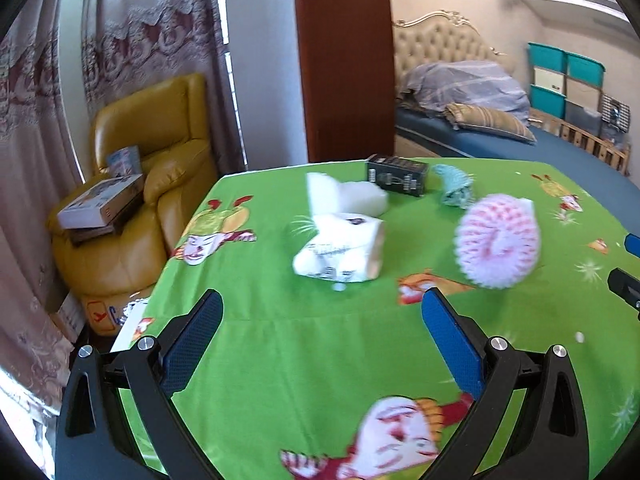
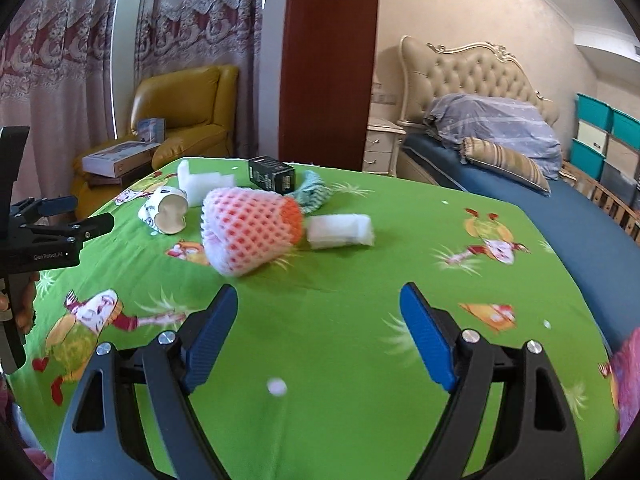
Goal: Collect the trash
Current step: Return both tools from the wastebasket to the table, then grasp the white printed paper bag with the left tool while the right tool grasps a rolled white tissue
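A: Where were your grippers?

B: Your left gripper (image 1: 322, 304) hung over the near part of the green cloth (image 1: 280, 340), jaws spread wide, nothing between them. Your right gripper (image 2: 319, 298) did the same, also open and empty.

A: And the trash?

B: All on the cloth, beyond both grippers. A crushed paper cup (image 1: 340, 250) lay on its side ahead of your left gripper. To its right sat the foam net (image 1: 498, 240), pink and white. Behind the cup, a white foam block (image 1: 344, 196). At the far edge, a black box (image 1: 398, 174) with a teal net (image 1: 454, 188) just beside it. A foam piece (image 2: 340, 230) lay right of the foam net.

A: Contact?

B: None; both grippers were apart from every item.
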### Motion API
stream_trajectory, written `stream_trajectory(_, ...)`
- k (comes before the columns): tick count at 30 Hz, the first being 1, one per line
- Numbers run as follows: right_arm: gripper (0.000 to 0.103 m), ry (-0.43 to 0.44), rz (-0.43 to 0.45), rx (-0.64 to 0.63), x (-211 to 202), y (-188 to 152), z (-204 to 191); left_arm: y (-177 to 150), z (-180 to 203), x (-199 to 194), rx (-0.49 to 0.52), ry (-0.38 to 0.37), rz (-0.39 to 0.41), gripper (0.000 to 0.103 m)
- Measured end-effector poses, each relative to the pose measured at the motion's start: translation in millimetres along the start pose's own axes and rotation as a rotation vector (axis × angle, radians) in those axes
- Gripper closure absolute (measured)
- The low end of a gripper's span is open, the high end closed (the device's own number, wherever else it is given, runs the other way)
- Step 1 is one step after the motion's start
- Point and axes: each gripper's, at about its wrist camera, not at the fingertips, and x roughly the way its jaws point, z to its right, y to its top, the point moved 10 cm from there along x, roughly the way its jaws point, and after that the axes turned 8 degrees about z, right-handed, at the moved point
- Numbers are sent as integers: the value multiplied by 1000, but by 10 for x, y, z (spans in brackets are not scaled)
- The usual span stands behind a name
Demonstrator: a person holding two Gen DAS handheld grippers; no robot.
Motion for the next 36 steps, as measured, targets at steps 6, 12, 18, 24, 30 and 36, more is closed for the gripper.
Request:
stream_trajectory(6,22,-24,-38,15,409,147,191,38,-8,221,-20,-19,-50,8)
stream_trajectory(12,22,-47,-131,21,895,89,522,-8,108,565,-39,-36,-149,8)
stream_trajectory(18,22,19,-249,25,1316,-60,586,-31,144,850,-50,-18,-219,8)
stream_trajectory(24,22,82,-292,-55,1579,-10,490,30,228,1001,-55,-28,-219,8)
stream_trajectory(30,24,161,-317,-103,1798,68,388,-8,311,1082,-62,-70,-223,8)
stream_trajectory(36,46,224,-313,-101,1756,67,299,0,311,1107,-84,-82,-226,8)
